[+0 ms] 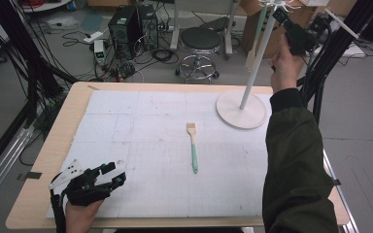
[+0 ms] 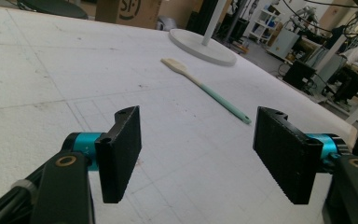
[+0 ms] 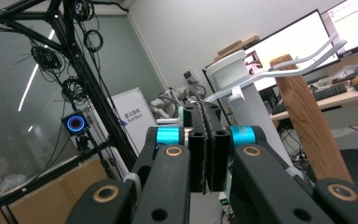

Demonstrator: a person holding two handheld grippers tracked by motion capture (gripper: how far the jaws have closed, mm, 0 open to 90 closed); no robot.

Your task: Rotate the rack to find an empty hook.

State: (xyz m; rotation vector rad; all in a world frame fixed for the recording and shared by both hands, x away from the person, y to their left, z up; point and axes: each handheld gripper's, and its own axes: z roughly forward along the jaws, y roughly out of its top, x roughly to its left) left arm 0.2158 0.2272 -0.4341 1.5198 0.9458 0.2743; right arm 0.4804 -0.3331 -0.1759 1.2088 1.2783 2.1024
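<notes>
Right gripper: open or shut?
Shut. In the right gripper view, the right gripper has its two black fingers pressed flat together, nothing visible between them.

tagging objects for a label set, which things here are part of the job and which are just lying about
Part of the job:
- rack, its hooks up by the right gripper
- wooden utensil hanging on the rack
- spatula on the mat, ahead of the open left gripper

Lying about:
- stool
- computer towers
- cardboard box
</notes>
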